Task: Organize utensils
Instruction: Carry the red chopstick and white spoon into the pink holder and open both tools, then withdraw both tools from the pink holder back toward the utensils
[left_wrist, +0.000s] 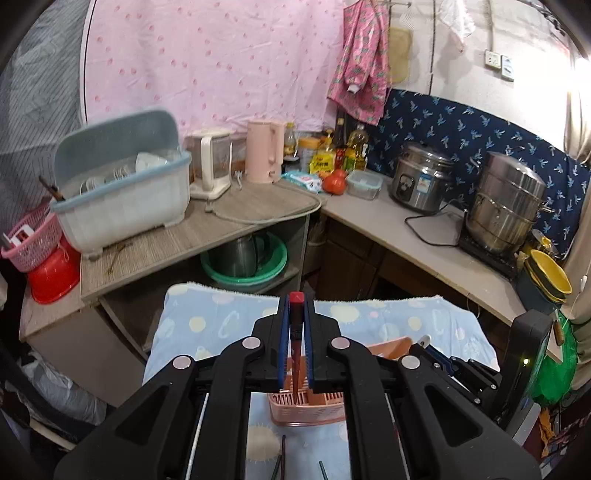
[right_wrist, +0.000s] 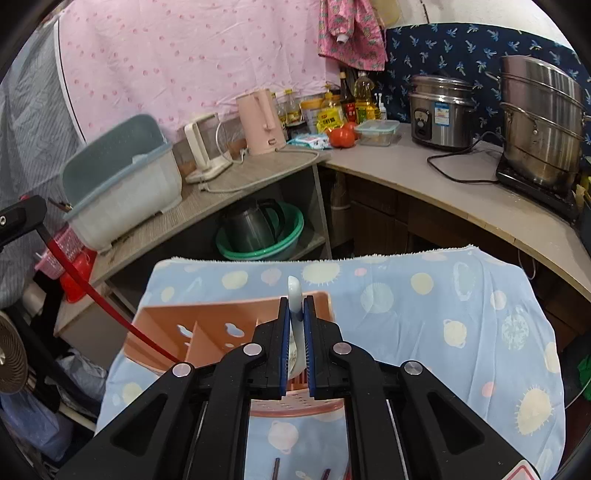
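My left gripper (left_wrist: 296, 314) is shut on a red chopstick (left_wrist: 296, 354), whose lower end reaches down into the pink utensil holder (left_wrist: 306, 406) on the blue dotted cloth. In the right wrist view the same red chopstick (right_wrist: 110, 306) slants from the left gripper down into the holder (right_wrist: 207, 332). My right gripper (right_wrist: 295, 314) is shut on a white ceramic spoon (right_wrist: 294, 295), handle up, held over the holder's right part. Two dark chopsticks (left_wrist: 282, 458) lie on the cloth near me.
The cloth-covered table (right_wrist: 424, 332) stands before an L-shaped counter with a dish rack (left_wrist: 122, 188), kettles (left_wrist: 264, 151), bottles, tomatoes, a rice cooker (left_wrist: 421, 177) and a steel steamer (left_wrist: 506, 206). Basins sit on the shelf below (left_wrist: 243, 258).
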